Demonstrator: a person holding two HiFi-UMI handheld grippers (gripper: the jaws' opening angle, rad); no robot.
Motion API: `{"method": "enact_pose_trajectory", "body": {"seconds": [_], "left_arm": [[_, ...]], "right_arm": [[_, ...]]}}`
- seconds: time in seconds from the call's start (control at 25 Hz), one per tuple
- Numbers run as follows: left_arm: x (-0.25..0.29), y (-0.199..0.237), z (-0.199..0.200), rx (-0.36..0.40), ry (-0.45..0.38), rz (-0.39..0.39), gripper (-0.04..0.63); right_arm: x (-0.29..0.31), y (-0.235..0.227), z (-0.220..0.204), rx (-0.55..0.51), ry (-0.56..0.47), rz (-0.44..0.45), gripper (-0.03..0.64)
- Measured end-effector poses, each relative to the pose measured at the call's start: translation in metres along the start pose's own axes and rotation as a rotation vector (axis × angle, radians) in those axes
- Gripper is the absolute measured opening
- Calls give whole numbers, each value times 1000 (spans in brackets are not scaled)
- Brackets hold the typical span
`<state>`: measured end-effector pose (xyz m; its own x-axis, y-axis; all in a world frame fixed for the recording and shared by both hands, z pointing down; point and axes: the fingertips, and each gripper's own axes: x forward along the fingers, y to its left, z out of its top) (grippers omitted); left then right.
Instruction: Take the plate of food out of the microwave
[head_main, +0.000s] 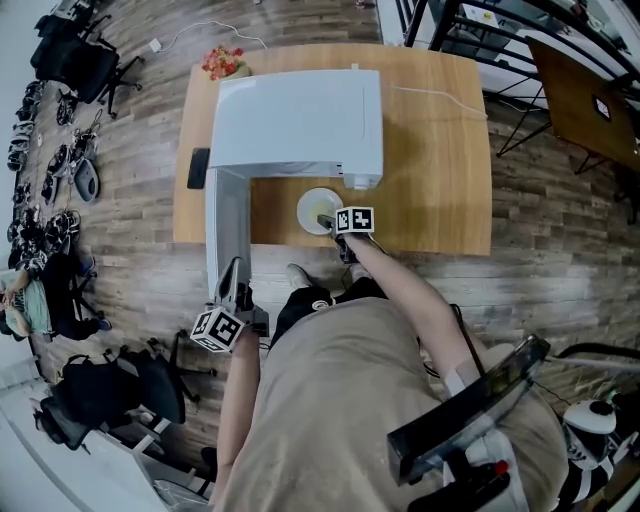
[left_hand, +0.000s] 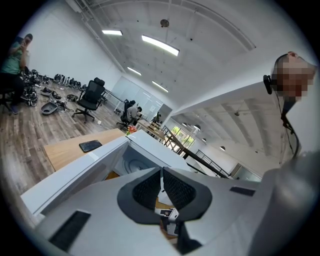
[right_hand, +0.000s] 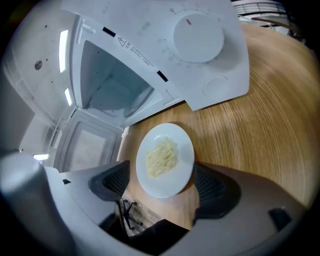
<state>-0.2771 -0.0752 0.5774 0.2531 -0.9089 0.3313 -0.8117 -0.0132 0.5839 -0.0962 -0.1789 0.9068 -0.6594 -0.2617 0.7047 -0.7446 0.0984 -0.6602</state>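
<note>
Wooden table (head_main: 440, 150) holds plate of noodles (right_hand: 183, 150) before open microwave (head_main: 300, 120); we see right gripper (right_hand: 164, 176) jaws apart flanking it, left gripper (left_hand: 161, 192) jaws together.

The left claw (left_hand: 161, 175), jaws together, faces the open microwave (left_hand: 150, 150).

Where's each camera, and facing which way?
Head view: on head, steeply down at table, microwave, plate; torso, arms, left gripper, right gripper show.
Left gripper view: on that gripper, along shut jaws, roughly level over door.
Right gripper view: on that gripper, down between open jaws at plate.
Shared, head and right gripper views: plate, microwave.
</note>
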Motion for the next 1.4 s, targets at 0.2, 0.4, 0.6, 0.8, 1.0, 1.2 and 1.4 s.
{"method": "enact_pose_trajectory", "body": {"seconds": [0.2, 0.4, 0.6, 0.8, 1.0, 1.2, 1.4], "left_arm": [[1, -9, -8, -1, -1, -12, 3], [-1, -18, -20, -11, 3, -13, 3], [1, -22, -40, -26, 37, -18, 3], [14, -30, -55, -33, 80, -58, 3], [40, -50, -56, -27, 103, -149, 3], [49, -83, -37, 2, 108, -281, 3], [48, -108, 4, 8, 56, -380, 3]], "right_arm": [[-6, 9, -4, -143, 21, -3, 453], [-41, 29, 4, -210, -56, 43, 451], [-91, 57, 12, -250, -156, 177, 449], [-151, 77, 25, -230, -275, 269, 442], [-227, 94, 48, -234, -441, 312, 440], [-314, 108, 62, -295, -637, 259, 350], [-398, 149, 77, -430, -816, 182, 330]]}}
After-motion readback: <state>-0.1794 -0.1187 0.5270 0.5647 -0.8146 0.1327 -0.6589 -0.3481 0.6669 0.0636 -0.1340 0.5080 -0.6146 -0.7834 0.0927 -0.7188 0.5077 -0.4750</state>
